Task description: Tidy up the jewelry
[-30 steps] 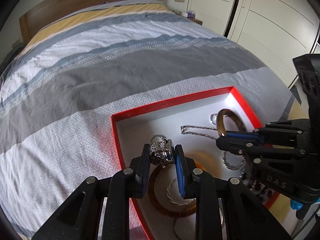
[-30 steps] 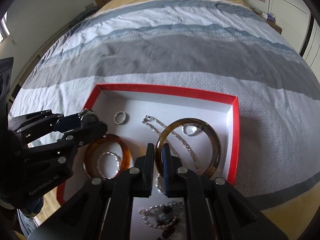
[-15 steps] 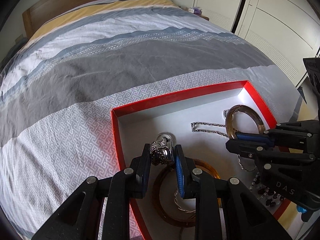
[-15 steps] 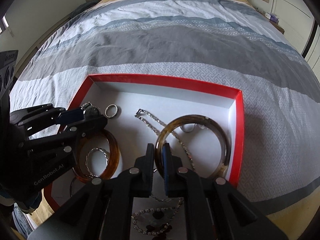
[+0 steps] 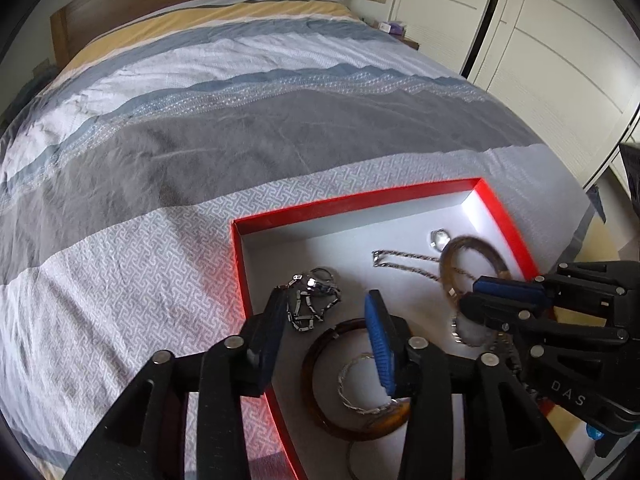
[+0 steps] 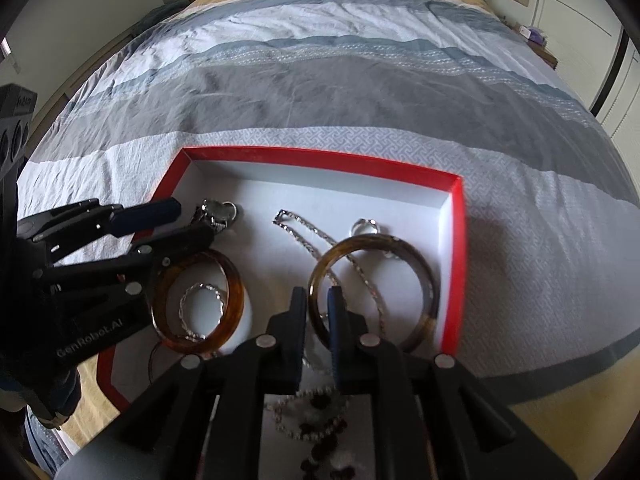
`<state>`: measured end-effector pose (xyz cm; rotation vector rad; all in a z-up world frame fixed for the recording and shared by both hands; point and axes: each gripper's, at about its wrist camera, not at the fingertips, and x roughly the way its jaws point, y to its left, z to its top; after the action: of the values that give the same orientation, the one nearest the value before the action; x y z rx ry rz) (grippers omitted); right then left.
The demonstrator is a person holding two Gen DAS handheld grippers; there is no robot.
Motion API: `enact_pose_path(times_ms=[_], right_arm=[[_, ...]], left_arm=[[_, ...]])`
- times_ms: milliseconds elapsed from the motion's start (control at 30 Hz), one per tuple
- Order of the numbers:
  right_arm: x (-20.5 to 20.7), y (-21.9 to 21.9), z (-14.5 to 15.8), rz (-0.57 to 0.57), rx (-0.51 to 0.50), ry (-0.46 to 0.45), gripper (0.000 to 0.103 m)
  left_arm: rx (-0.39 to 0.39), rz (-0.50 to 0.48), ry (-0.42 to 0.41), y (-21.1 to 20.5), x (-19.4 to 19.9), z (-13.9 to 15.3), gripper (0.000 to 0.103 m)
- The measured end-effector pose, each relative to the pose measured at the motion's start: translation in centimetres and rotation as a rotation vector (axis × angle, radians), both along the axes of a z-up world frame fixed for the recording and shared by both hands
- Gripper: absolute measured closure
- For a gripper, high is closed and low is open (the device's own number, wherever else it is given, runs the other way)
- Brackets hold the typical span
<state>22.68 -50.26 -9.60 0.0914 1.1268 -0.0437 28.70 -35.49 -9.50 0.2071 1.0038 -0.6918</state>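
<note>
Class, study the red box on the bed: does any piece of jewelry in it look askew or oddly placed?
Yes. The right gripper pinches a brown bangle tilted up on edge across the silver chain, while the amber bangle lies flat. The watch lies crumpled below the open left gripper.

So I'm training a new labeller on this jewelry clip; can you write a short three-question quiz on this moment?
1. True or false: the left tool is shut on the metal watch.
2. What does the right tool grip?
A. silver chain
B. brown bangle
C. small ring
3. Fill in: the twisted silver ring lies inside the ____ bangle in the red box.

Key: 1 false, it is open with the watch lying in the box; 2 B; 3 amber.
</note>
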Motion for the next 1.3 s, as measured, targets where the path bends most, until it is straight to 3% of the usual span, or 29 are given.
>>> enact_pose_path(times_ms=[67, 233, 533, 967, 1300], right_arm=[[-0.6, 0.0, 0.7, -0.008, -0.002, -0.007, 0.08], [-2.3, 0.6, 3.2, -0.034, -0.008, -0.037, 0.079], [-6.6, 4.7, 8.3, -0.036, -0.008, -0.123, 0.073], [-14.3, 13.3, 13.6, -0.017, 0.028, -0.238, 0.072], [-18.9, 19.1, 14.3, -0.014, 0.03, -0.298, 0.07]], left_arm=[[-0.017, -0.006, -0.004, 0.3, -0.6, 1.0, 0.061], [-0.055, 0.008, -0.032, 1.8, -2.4, 4.0, 0.054], [-0.123, 0.086, -0.155, 8.2, -6.5, 9.2, 0.053], [-0.044, 0.216, -0.223, 19.6, -13.5, 13.3, 0.05], [-0.005, 0.296, -0.323, 25.9, -19.9, 15.4, 0.044]])
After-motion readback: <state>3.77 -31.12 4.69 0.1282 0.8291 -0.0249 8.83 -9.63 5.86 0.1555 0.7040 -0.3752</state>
